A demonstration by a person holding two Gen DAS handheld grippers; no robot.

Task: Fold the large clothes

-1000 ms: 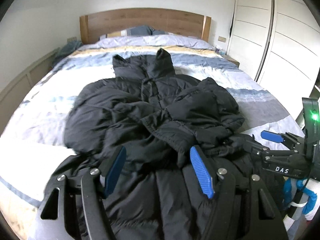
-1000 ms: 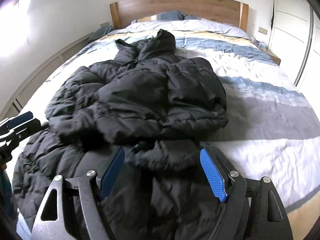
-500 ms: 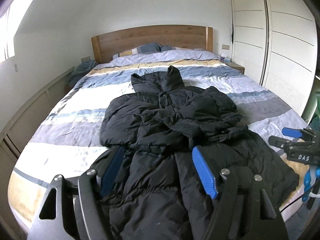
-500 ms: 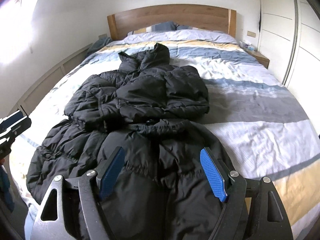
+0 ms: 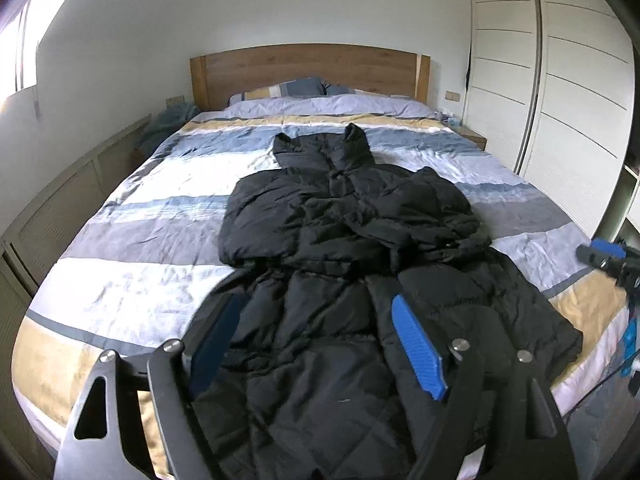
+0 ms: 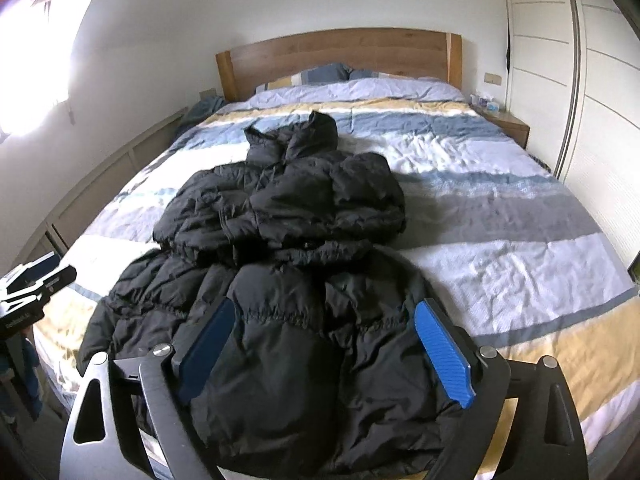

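Observation:
A long black puffer coat (image 5: 344, 248) (image 6: 288, 240) lies lengthwise on the striped bed, hood toward the headboard, both sleeves folded across its chest, hem at the near edge. My left gripper (image 5: 316, 340) hovers above the hem, its jaws opening, with nothing pressed between the blue pads. My right gripper (image 6: 324, 344) hangs over the hem's right half, jaws also opening and free of the cloth. Each gripper shows at the edge of the other's view: the right gripper (image 5: 604, 256) and the left gripper (image 6: 36, 280).
The bed (image 5: 132, 248) has a wooden headboard (image 6: 340, 52) and pillows (image 5: 304, 88) at the far end. White wardrobe doors (image 5: 560, 100) line the right side. A low panelled ledge (image 5: 60, 208) runs along the left. A bedside table (image 6: 504, 120) stands far right.
Both grippers have pulled back and up from the coat, so the whole bed now shows. Their jaws stand wider. The coat's hem lies let go on the near edge.

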